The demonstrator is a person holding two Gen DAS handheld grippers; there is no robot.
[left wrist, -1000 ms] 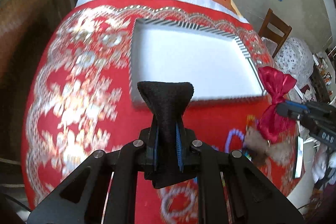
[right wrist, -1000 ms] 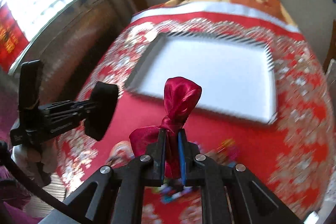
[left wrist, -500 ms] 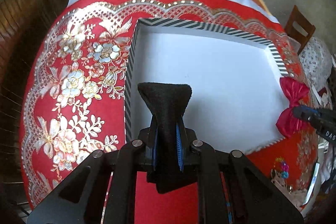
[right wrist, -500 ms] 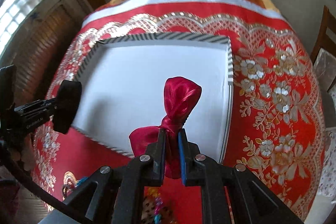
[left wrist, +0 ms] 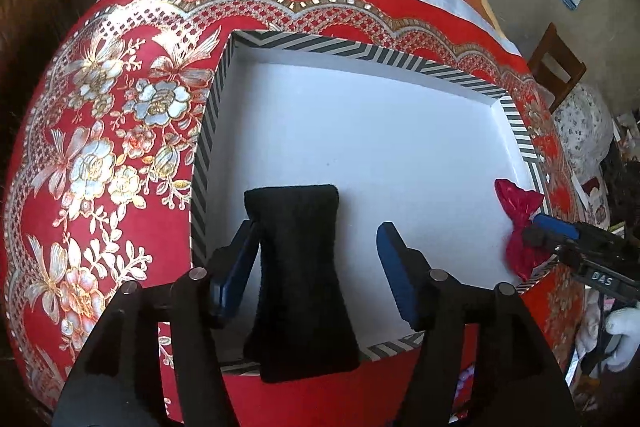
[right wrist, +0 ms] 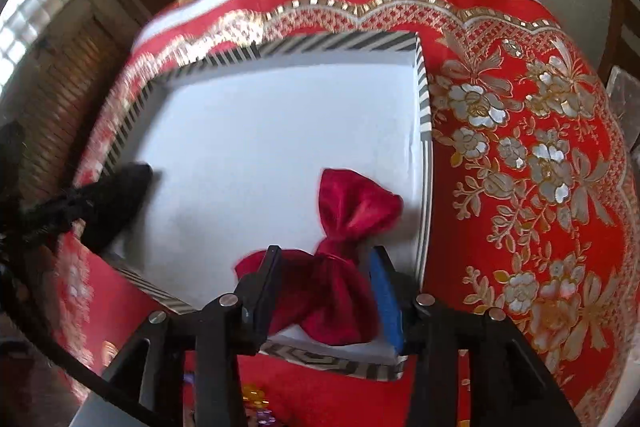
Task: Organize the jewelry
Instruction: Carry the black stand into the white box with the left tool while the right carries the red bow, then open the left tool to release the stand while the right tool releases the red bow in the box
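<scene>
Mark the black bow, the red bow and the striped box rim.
black bow (left wrist: 298,279): left wrist view, on its narrow middle, between the spread fingers.
red bow (right wrist: 352,223): right wrist view, on its upper lobe.
striped box rim (left wrist: 360,50): left wrist view, on the far edge.

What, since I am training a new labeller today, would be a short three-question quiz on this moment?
1. True or false: the left gripper is clamped shut on the black felt bow.
2. In the right wrist view, the red satin bow is nearest which part of the white box with the black-and-white striped rim? A) its right wall; B) its far wall; C) its left wall.
3. Fill in: the fingers of the right gripper stand ____ on either side of the red satin bow.

Key: 1 false, its fingers are spread apart; 2 A; 3 open.
</scene>
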